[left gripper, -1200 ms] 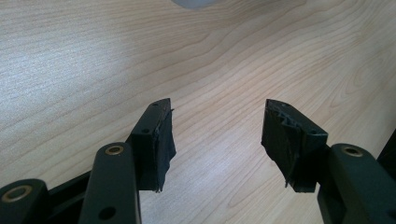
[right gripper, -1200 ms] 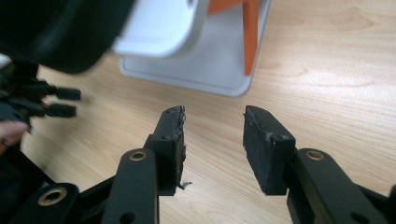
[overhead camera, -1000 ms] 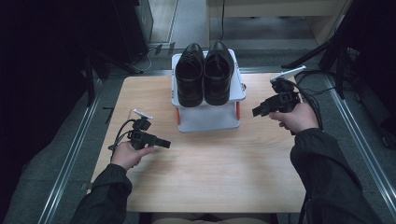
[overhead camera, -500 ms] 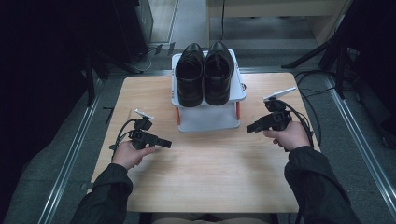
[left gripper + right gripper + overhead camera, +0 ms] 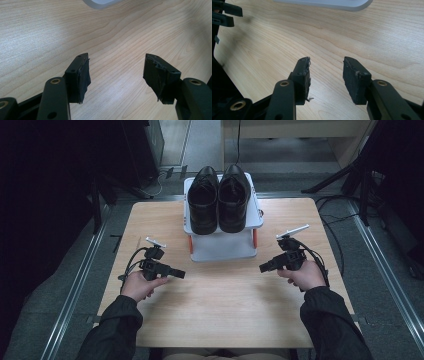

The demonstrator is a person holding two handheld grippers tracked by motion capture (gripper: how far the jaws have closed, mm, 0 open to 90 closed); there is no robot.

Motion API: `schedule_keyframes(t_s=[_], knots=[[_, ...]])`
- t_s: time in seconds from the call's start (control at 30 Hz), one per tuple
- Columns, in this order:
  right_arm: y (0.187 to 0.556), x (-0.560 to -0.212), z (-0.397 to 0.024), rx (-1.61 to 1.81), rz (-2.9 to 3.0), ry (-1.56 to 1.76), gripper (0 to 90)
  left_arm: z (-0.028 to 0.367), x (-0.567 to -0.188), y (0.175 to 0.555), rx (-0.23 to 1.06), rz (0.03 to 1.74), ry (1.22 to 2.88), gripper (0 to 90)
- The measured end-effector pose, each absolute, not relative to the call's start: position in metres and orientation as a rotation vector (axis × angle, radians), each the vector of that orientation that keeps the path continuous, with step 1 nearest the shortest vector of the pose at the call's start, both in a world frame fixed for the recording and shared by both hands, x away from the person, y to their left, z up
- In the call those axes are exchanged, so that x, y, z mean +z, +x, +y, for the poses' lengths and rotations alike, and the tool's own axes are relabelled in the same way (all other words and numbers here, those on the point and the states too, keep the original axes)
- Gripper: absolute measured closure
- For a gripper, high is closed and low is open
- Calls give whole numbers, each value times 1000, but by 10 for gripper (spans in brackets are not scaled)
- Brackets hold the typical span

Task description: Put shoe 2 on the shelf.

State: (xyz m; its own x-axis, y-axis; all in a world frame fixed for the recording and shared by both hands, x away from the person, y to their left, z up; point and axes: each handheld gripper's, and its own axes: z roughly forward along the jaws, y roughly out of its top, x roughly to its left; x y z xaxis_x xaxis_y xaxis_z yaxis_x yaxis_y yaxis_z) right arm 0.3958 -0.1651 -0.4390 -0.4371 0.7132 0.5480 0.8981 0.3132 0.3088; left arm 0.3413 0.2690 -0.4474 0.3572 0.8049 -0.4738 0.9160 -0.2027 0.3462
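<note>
**Both grippers empty and low, shoes waiting on the rack ahead**

Nearest the person, the left gripper (image 5: 176,273) hovers just over the wooden table (image 5: 225,310), its jaws spread wide with nothing between them; only bare wood lies under its pads (image 5: 80,75). The right gripper (image 5: 264,267) sits at the same depth on the other side, its jaws likewise standing apart and empty, tips turned inward toward the middle of the table.

Ahead of both, between their tips and a little beyond, stands the small white shoe rack (image 5: 222,247) with orange legs. On its top shelf, farther still from the jaws, rests the pair of black shoes (image 5: 219,200), side by side and touching, toes pointing away.

The likely risk: the rack looks light, so a jaw nudging its front edge could shove or tip it and spill both shoes. Gripping one shoe by its soft upper may drag its neighbour along, since they touch. The rack's lower shelf edge stands between the jaws and the shoes at the present low height.
</note>
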Motion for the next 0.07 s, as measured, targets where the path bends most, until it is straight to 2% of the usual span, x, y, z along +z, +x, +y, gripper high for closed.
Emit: schedule_keyframes(t_s=[0.07], knots=[[396,-440,-165,-844,-2274,-1449,573,269,-447,341,-253,1485,2050,368]])
